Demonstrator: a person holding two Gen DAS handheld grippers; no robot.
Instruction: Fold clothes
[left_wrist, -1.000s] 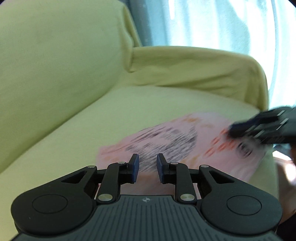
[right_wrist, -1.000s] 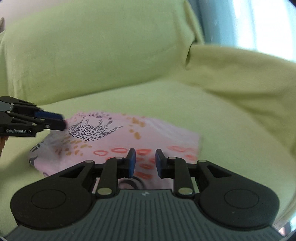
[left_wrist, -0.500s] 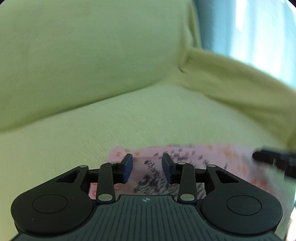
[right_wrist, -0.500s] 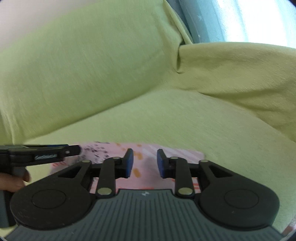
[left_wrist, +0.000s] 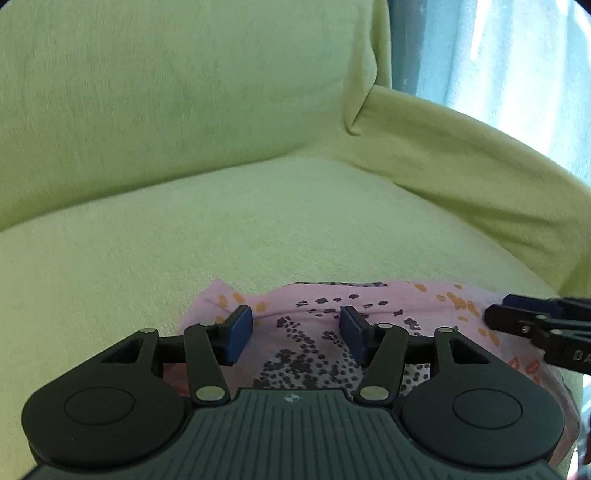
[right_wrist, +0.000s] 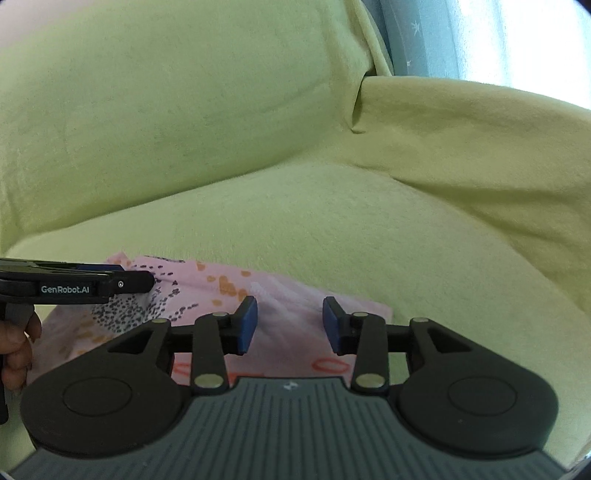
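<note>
Two claws, left claw (left_wrist: 296, 332) and right claw (right_wrist: 289, 321) (both agape), over one pink garment (left_wrist: 314, 332).

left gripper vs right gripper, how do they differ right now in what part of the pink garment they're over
The left gripper sits over the black-dotted print of the pink garment, near its left corner; the right gripper sits over plainer pink with red ovals, near the right corner. The left gripper's jaws look slightly wider apart. Both are open, hold nothing, and point toward the green sofa.

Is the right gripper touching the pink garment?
Cannot tell. In the right wrist view the open right gripper frames the garment, but no contact or gap shows.
</note>
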